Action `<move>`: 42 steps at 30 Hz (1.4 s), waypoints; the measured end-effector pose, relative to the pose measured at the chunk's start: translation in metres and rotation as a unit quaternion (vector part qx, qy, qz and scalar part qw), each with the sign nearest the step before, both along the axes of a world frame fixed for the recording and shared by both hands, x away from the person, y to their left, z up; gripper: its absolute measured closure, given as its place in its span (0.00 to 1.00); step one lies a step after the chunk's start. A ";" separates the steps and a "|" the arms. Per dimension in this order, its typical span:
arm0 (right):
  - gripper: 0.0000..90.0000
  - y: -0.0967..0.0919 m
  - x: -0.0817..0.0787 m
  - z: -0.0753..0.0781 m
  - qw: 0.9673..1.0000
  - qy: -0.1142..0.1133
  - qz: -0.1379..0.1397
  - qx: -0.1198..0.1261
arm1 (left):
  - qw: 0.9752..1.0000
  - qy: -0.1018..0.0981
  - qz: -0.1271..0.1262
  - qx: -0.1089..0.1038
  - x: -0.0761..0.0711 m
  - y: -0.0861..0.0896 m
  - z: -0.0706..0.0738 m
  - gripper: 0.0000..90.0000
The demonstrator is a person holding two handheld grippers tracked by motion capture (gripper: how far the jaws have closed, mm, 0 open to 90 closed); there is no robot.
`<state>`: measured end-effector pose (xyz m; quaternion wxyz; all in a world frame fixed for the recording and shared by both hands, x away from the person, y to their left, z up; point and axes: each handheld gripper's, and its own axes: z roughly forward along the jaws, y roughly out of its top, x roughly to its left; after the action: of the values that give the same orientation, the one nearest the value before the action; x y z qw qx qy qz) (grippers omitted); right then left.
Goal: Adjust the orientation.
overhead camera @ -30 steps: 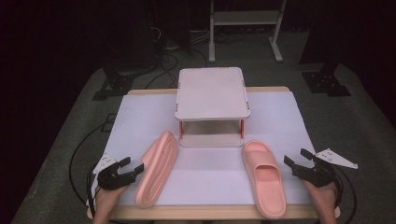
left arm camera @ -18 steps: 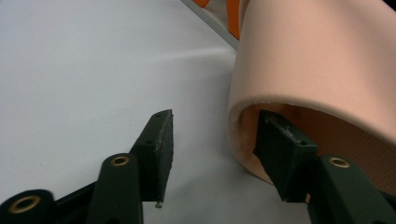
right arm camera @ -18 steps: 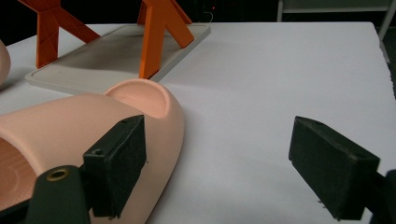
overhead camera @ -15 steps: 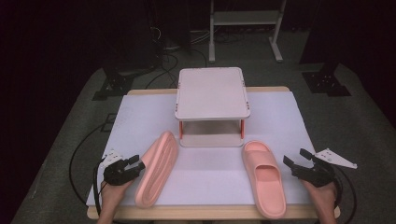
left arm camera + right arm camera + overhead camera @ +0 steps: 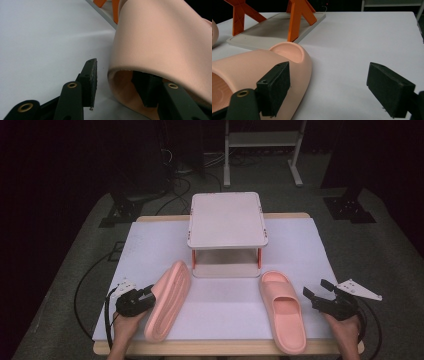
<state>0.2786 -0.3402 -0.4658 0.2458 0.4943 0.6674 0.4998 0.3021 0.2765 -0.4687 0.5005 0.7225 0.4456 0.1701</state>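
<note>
Here the table (image 5: 150,240), covered in a white sheet, carries everything. A small two-tier shelf rack (image 5: 227,217) with orange legs stands toward the far edge, midway between the left and right edges. Two pink slide sandals lie near the front edge. The right sandal (image 5: 282,315) rests flat on its sole, strap toward the rack, close to the front right corner. The left sandal (image 5: 169,299) stands tipped on its side edge toward the front left corner, its toe pointing at the rack's lower tier.

The left gripper (image 5: 146,295) sits at the left sandal's outer side. Its jaws have just been closing, and the sandal's strap (image 5: 160,42) is between them: one jaw is tucked inside under the strap, the other stands outside with a sliver of gap showing, so they are not yet clamped on it.

The right gripper (image 5: 317,290) is just beside the right sandal's outer edge, its jaws spread wide and holding nothing; in the right gripper view one pad (image 5: 275,86) stands in front of the sandal's side, and whether it touches cannot be told.
</note>
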 end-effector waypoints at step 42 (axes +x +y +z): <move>0.21 0.001 0.000 0.000 1.000 0.000 0.006 -0.001 | 0.998 -0.042 -0.038 -0.024 -0.011 -0.022 0.013 0.64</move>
<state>0.2786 -0.3396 -0.4658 0.2439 0.4900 0.6707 0.5006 0.2912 0.2545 -0.4554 0.5423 0.7189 0.4000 0.1706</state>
